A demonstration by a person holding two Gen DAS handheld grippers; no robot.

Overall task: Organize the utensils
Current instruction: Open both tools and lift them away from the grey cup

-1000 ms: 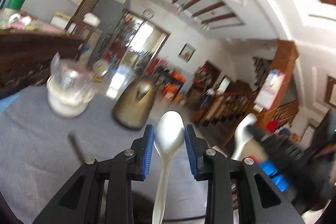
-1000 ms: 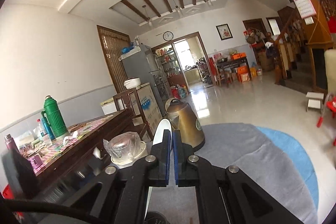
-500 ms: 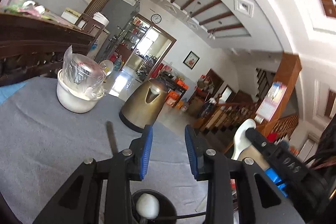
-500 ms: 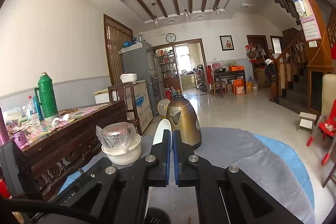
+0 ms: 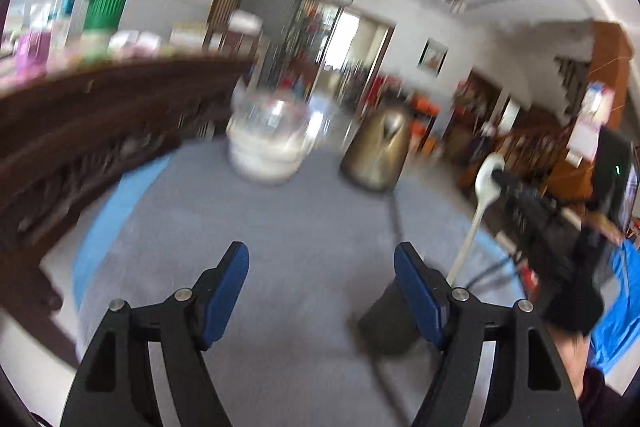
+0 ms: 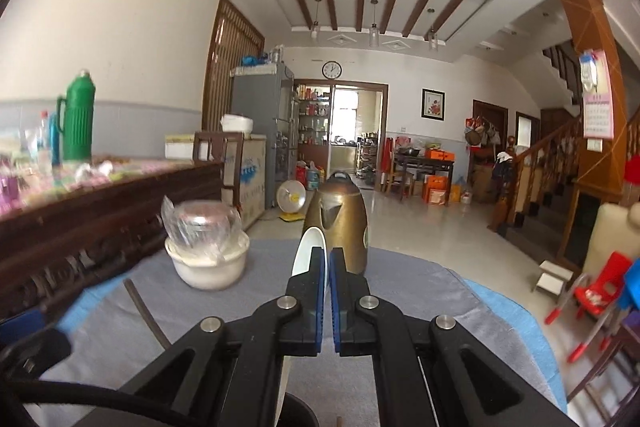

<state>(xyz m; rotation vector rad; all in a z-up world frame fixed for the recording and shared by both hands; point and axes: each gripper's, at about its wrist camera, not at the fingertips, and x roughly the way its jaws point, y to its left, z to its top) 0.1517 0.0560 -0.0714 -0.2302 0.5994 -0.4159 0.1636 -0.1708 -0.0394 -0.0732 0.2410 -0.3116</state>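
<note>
**Spoon held over the cup, ready to drop in**

Spoon [image 6: 308,251] in white sits pinched between the pads of the right tool [image 6: 329,263], its bowl sticking up past the fingertips and its handle running down beneath the jaws toward the dark cup [image 5: 390,319] on the grey table [image 5: 288,227]. Seen from the left wrist camera, the handle slants down into or just behind that cup's mouth; blur keeps me from telling which. The left tool [image 5: 322,269] carries nothing, and its jaws are opening wide over bare cloth beside the cup.

The step in hand looks like lowering this spoon into the cup. To do it well, the handle tip should be clearly inside the rim before the grip loosens, with the spoon near upright so it slides down rather than levering the light cup over. Letting go low would avoid a bounce. The left tool is best kept off the cup wall, since a nudge could tip it. A thin dark stick [image 6: 146,311] on the cloth, a white bowl [image 6: 208,263] holding a plastic-wrapped item and a brass kettle [image 6: 340,223] stand further back, well apart from the cup.
</note>
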